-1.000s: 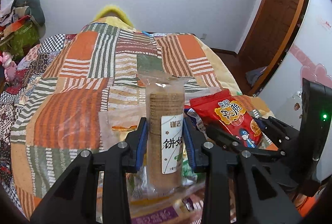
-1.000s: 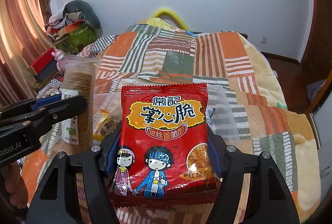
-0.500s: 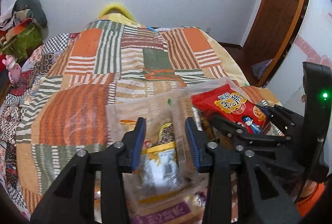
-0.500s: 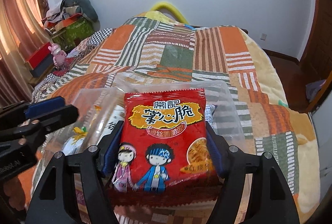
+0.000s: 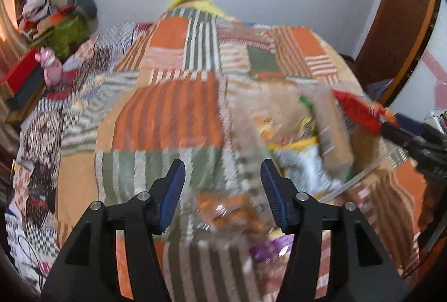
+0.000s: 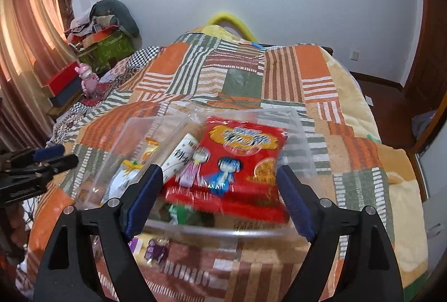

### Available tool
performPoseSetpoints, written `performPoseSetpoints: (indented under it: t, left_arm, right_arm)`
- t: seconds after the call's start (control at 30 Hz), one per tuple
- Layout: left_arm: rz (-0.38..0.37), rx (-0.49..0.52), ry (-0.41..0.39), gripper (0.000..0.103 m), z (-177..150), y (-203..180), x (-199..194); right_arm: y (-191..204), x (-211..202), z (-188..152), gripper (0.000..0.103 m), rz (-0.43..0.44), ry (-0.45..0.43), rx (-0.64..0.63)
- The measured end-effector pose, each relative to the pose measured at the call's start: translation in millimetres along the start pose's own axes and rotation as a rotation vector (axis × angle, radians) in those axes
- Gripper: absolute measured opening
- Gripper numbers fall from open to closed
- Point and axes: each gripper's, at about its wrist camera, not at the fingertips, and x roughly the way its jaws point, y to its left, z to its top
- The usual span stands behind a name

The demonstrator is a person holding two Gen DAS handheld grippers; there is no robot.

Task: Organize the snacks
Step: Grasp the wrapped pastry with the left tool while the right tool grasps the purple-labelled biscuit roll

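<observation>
Right wrist view shows your right gripper (image 6: 220,187) with jaws spread wide, just been opening; the red snack bag (image 6: 237,159) lies loose between them, inside the clear bin (image 6: 301,131) beside the biscuit roll (image 6: 181,156). Your left gripper (image 5: 223,184), jaws parted and just been opening, grips nothing over the quilt (image 5: 173,117); the bin sits at its two o'clock.
</observation>
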Motion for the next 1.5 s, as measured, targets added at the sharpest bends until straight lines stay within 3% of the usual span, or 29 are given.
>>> performPoseSetpoints:
  t: [0.23,0.33,0.63,0.67,0.83,1.03,1.5]
  left_arm:
    - [0.007,-0.018,0.094,0.057,-26.3,9.4,32.7]
    - [-0.023,-0.068,0.100,0.068,-32.3,13.6,42.0]
    - [-0.045,-0.056,0.124,0.068,-43.3,-2.2,61.1]
    - [-0.045,-0.054,0.120,0.064,-43.6,-3.3,61.0]
    - [-0.063,-0.065,0.104,0.055,-49.1,-3.5,55.2]
    - [-0.089,-0.046,0.119,0.055,-67.3,-4.6,38.5]
    - [-0.126,0.088,0.125,0.055,-118.5,-53.6,-14.2]
  right_arm:
    - [14.7,-4.4,-17.8,0.081,0.012,0.019,-0.040]
    - [19.0,-4.8,-25.1,0.082,0.023,0.036,-0.053]
    - [28.8,-0.6,-45.1,0.082,0.072,0.097,-0.060]
    - [30.2,-0.3,-47.1,0.082,0.076,0.103,-0.062]
    - [37.3,8.3,-60.5,0.082,0.105,0.153,-0.066]
    - [41.9,16.3,-72.4,0.082,0.108,0.205,-0.079]
    - [42.3,15.7,-87.2,0.081,0.065,0.264,-0.093]
